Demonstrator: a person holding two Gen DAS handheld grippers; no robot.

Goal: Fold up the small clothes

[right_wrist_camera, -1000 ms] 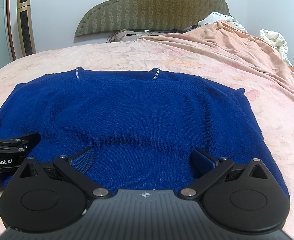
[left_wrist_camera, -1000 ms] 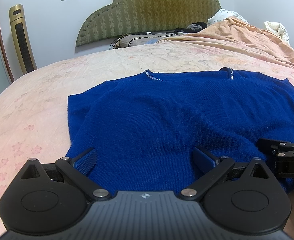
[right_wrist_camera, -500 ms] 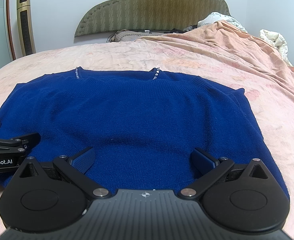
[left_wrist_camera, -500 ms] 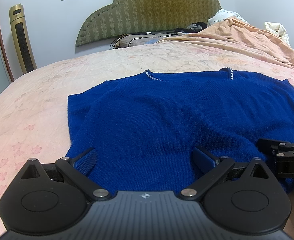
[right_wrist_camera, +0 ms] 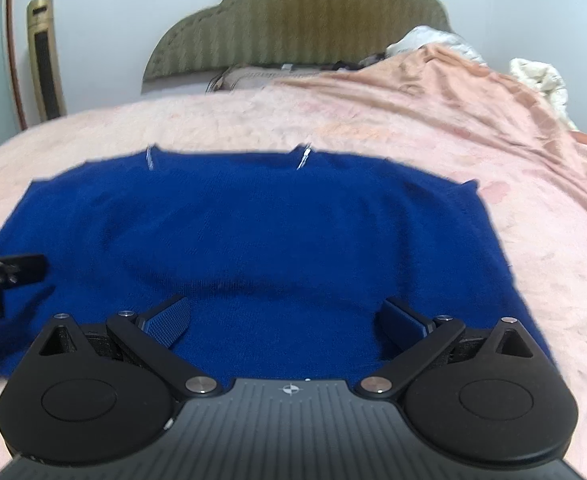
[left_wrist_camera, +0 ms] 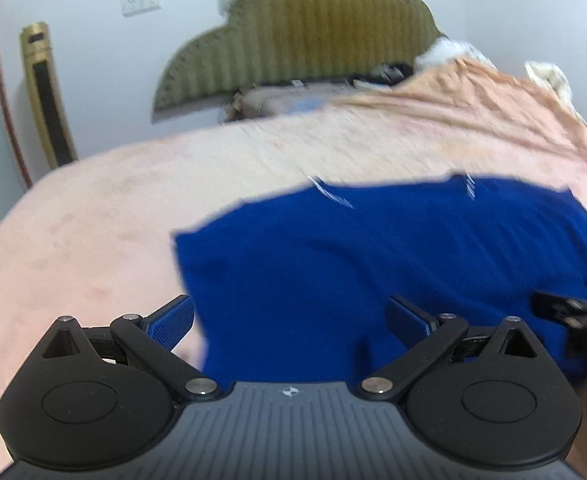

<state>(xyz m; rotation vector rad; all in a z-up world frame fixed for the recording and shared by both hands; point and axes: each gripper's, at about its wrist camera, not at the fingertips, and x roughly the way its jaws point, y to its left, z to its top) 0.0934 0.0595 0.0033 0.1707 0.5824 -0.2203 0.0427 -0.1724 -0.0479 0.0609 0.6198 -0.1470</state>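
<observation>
Left wrist view: left tool (left_wrist_camera: 291, 316) spread wide, holding nothing; blue sweater (left_wrist_camera: 373, 264) flat on the bed (left_wrist_camera: 93, 220), from 12 to 3 o'clock of it; left finger over bare bedsheet.
Right wrist view: right tool (right_wrist_camera: 285, 316) spread wide, empty; blue sweater (right_wrist_camera: 253, 232) straight ahead at 12 o'clock, both fingers above it; left tool (right_wrist_camera: 9, 270) at 9 o'clock.

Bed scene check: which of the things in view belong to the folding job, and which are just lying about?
For the job:
- blue sweater, spread flat on the bed
- left gripper, open
- right gripper, open

Lying about:
- rumpled peach blanket
- white bedding at the far edge
- green headboard
- gold tower unit by the wall
</observation>
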